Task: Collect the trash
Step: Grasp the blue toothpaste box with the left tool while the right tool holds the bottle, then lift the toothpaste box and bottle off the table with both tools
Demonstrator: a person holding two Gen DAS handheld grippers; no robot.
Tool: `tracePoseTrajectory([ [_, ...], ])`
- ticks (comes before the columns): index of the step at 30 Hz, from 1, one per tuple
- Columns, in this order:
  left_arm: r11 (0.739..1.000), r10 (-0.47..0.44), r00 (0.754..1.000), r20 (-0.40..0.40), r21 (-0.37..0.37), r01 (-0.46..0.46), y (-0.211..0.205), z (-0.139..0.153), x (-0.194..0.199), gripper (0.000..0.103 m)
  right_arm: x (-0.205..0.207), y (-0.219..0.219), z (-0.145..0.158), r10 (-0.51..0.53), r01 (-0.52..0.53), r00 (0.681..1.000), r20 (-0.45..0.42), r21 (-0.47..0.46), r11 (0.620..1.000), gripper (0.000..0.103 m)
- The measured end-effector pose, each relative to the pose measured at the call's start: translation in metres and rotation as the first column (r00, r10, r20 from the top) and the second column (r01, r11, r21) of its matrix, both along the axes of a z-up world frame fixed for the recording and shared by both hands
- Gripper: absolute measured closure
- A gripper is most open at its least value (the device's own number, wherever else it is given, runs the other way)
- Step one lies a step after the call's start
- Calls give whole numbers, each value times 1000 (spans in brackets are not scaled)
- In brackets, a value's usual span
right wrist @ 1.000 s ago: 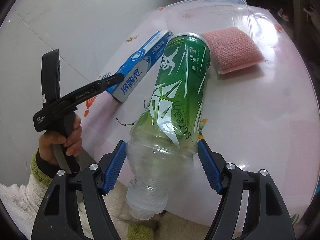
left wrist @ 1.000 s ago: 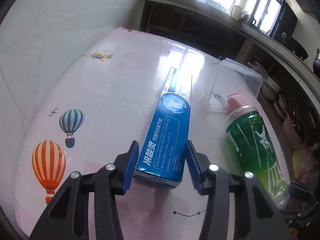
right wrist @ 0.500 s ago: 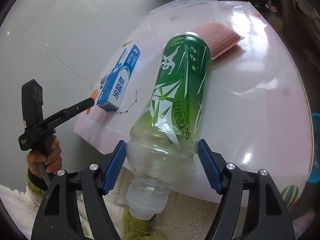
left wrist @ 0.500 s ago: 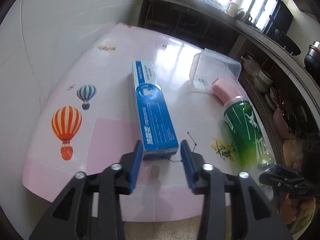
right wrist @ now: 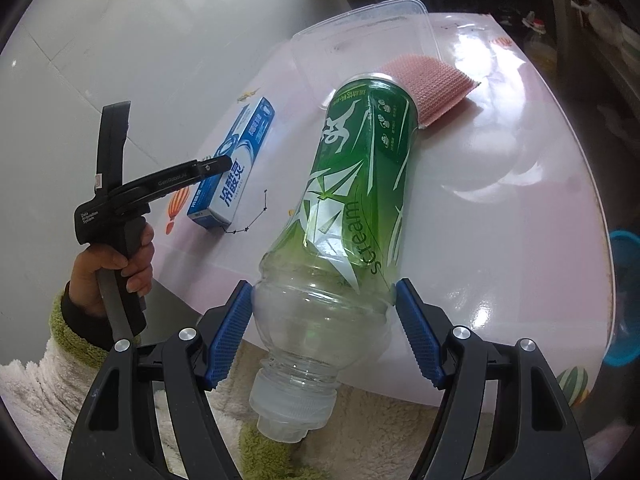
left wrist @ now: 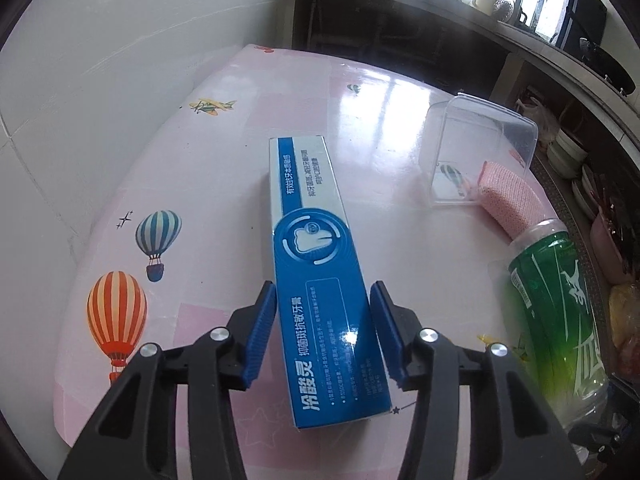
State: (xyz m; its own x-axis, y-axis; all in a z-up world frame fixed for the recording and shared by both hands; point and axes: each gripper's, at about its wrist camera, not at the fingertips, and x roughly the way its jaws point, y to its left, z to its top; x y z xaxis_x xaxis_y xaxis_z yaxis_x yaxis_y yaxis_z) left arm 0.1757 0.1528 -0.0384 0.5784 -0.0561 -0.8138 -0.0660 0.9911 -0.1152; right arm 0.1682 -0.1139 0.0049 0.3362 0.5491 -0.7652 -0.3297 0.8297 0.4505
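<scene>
A blue toothpaste box lies flat on the pink table. Its near end sits between the blue pads of my left gripper. The jaws are closing, and a sliver of gap still shows on each side of the box. In the right wrist view the box lies under the left gripper, which a hand holds. My right gripper is shut on the clear shoulder of a green plastic bottle, cap end toward the camera. The bottle hangs at the table's right edge.
A clear plastic container lies tipped on the table's far right with a pink sponge beside it. A white wall runs along the left. Dark counters and shelves with dishes stand behind and to the right. A blue basin sits below the table.
The left gripper let go of the toothpaste box, drew back, then came forward again around its near end. The box now lies flat. The right gripper keeps holding the bottle.
</scene>
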Motion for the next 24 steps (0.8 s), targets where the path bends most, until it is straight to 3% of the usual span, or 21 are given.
tracePoseTrajectory([
  [3, 999, -22, 1000, -22, -32, 21, 3, 2, -20, 56, 0, -4, 1, 1, -1, 1000, -4, 1, 1000, 35],
  [10, 980, -93, 987, -130, -188, 67, 2, 5, -69, 55, 6, -13, 3, -15, 16, 999, -46, 18, 1000, 33],
  [12, 974, -105, 984, -146, -214, 72, 1, 6, -67, 47, 12, -14, 3, -13, 15, 998, -57, 23, 1000, 33],
  [19, 991, -90, 989, -118, -105, 78, -4, 2, -27, 43, 31, -16, 6, -49, 53, 997, -63, 66, 996, 26],
  [24, 990, -105, 987, -119, -103, 93, -8, -7, -20, 55, 39, -21, -1, -61, 75, 992, -106, 136, 988, 37],
])
